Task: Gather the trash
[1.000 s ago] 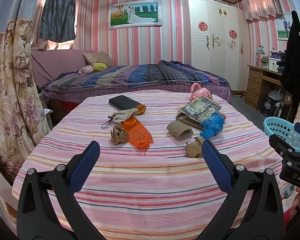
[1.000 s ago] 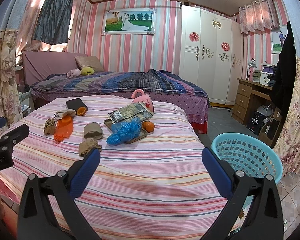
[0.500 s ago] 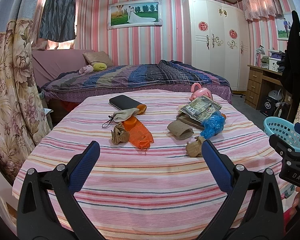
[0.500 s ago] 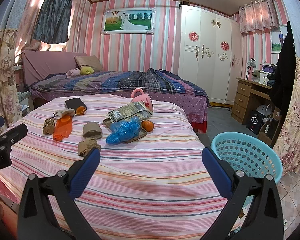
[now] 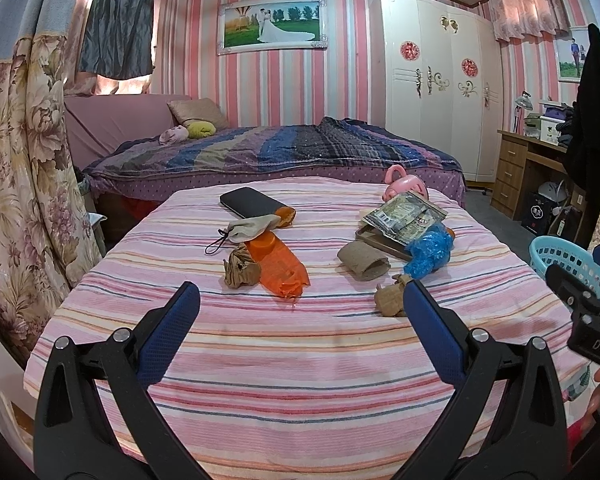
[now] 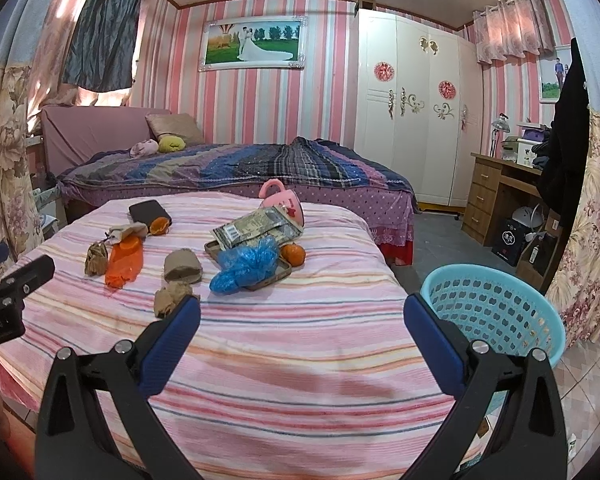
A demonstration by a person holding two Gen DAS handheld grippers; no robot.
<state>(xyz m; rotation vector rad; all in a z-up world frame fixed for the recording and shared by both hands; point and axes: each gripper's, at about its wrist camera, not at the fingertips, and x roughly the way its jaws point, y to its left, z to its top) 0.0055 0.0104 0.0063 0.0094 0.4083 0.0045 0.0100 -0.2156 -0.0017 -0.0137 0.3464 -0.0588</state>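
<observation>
Trash lies on the striped bed cover (image 5: 300,340): an orange plastic bag (image 5: 280,266), a crumpled brown paper (image 5: 240,270), a brown paper roll (image 5: 362,262), a brown wad (image 5: 390,300), a blue plastic bag (image 5: 430,248) and a foil wrapper (image 5: 404,216). The same items show in the right wrist view, with the blue bag (image 6: 246,266) and the wad (image 6: 170,298). My left gripper (image 5: 300,308) is open and empty, short of the trash. My right gripper (image 6: 300,312) is open and empty above the cover's near part. A light blue basket (image 6: 496,312) stands on the floor at the right.
A black pouch (image 5: 248,202), a grey drawstring bag (image 5: 252,226), a pink cup (image 5: 404,184), a tray (image 6: 256,258) and an orange fruit (image 6: 294,254) also lie on the cover. A second bed (image 5: 268,152), a wardrobe (image 5: 436,80) and a desk (image 5: 528,172) stand behind.
Both grippers have edged slightly forward toward the trash; the items look a little nearer. Both stay open and empty.
</observation>
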